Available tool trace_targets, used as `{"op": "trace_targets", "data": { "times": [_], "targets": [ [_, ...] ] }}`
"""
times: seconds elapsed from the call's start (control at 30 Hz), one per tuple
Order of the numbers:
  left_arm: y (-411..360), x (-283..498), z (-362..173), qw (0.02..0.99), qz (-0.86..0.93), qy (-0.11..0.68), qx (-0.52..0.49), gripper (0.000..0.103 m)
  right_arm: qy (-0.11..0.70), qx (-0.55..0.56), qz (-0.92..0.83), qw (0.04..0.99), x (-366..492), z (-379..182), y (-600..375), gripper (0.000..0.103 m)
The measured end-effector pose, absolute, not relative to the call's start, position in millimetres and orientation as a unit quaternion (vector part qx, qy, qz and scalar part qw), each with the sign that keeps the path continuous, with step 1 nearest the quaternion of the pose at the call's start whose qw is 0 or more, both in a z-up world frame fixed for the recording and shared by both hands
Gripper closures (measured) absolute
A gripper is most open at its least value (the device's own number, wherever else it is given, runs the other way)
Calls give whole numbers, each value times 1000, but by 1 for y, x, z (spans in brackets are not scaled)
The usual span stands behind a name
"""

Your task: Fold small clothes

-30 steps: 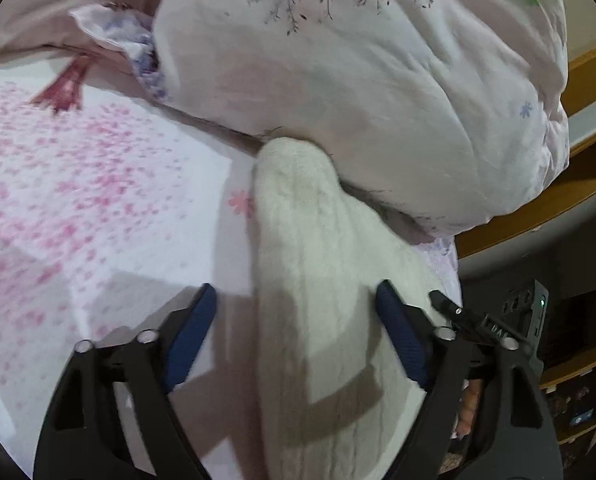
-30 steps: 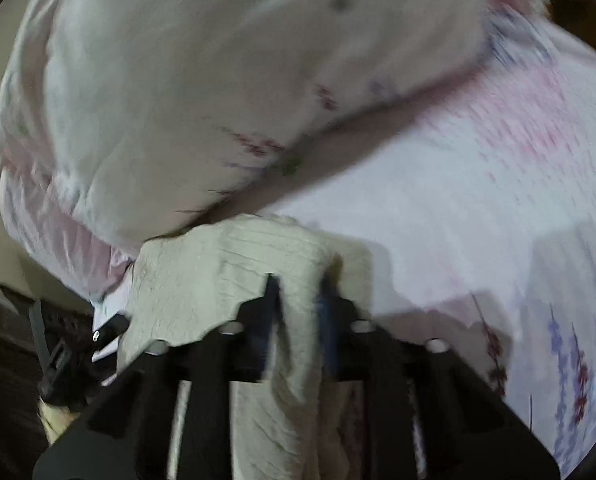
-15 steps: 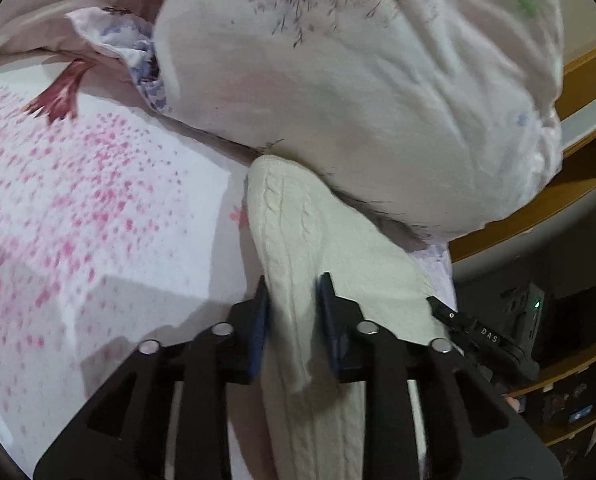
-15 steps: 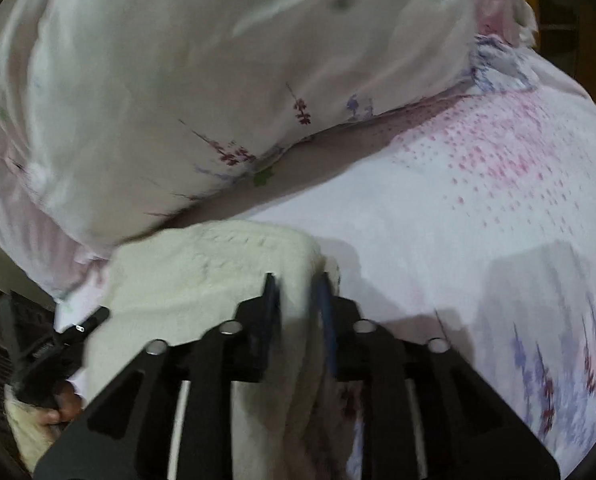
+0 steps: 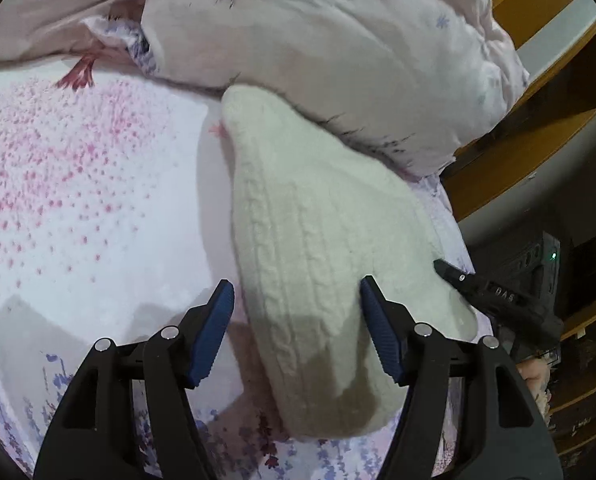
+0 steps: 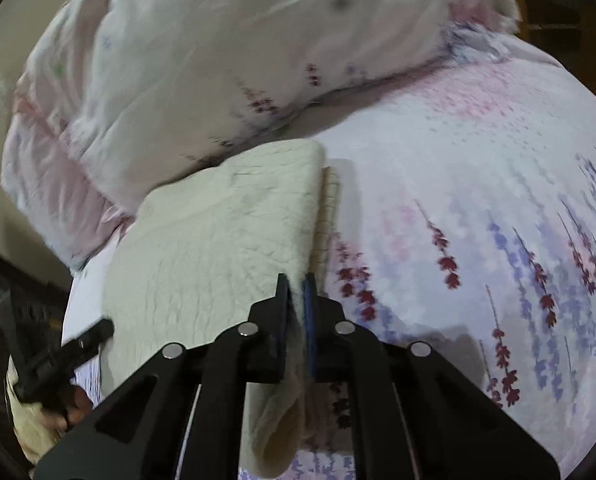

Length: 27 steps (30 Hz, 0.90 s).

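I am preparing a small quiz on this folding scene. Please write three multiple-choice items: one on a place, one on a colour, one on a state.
1. Where does the knit garment lie?
A. On the floral bed sheet, its far end against the pillow
B. On top of the pillow
C. On a wooden shelf

2. What colour is the knit garment?
A. Dark blue
B. Cream white
C. Red

3. How is the right hand-held gripper?
A. Wide open above the sheet
B. Shut on nothing
C. Shut on an edge of the knit garment

Answers: 1 A, the garment rests on the printed sheet and its far end meets the pillow. 2 B, the cable knit is cream white in both views. 3 C, the two pads pinch a fold of the knit between them.
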<state>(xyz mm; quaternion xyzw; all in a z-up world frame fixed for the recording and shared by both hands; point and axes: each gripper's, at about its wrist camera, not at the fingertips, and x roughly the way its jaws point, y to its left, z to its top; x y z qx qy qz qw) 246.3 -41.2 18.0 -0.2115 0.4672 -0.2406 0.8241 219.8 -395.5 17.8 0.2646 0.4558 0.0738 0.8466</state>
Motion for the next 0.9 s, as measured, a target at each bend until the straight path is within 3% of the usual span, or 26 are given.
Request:
{"op": "trace_targets", "data": {
  "times": [0.07, 0.13, 0.2, 0.23, 0.33, 0.37, 0.4, 0.47, 0.63, 0.7, 0.73, 0.8, 0.83, 0.9],
  "targets": [
    [-36, 241, 21, 822, -242, 466, -222, 37, 453, 273, 85, 844, 212, 21, -398, 93],
    [-29, 234, 25, 821, -252, 460, -223, 35, 446, 292, 105, 839, 199, 24, -400, 81],
    [-28, 226, 27, 821, -256, 461, -219, 31, 436, 317, 130, 832, 185, 27, -403, 61],
    [-28, 222, 26, 820, -258, 463, -216, 30, 434, 318, 135, 832, 182, 28, -399, 60],
    [-40, 218, 20, 812, -266, 478, -204, 30, 444, 293, 137, 836, 174, 27, -383, 63],
    [-45, 216, 18, 813, -264, 480, -197, 31, 453, 277, 129, 838, 172, 23, -378, 79],
    [-51, 215, 15, 817, -261, 481, -182, 34, 459, 261, 118, 841, 172, 20, -374, 89],
    [-57, 211, 12, 825, -256, 479, -156, 46, 461, 243, 104, 847, 170, 12, -369, 89],
    [-59, 207, 11, 837, -254, 465, -139, 49, 452, 214, 85, 862, 162, 10, -362, 89],
    [-56, 205, 13, 835, -253, 466, -146, 46, 460, 204, 78, 860, 163, 12, -359, 73],
    [-52, 202, 14, 833, -254, 467, -152, 40, 464, 208, 79, 857, 163, 12, -361, 68],
    [-45, 202, 21, 833, -260, 460, -167, 26, 463, 236, 89, 850, 163, 15, -371, 47],
    [-41, 203, 24, 835, -259, 454, -171, 18, 452, 265, 99, 846, 163, 18, -381, 43],
    [-35, 211, 31, 840, -250, 449, -176, 13, 435, 309, 106, 839, 166, 22, -396, 36]
  ]
}}
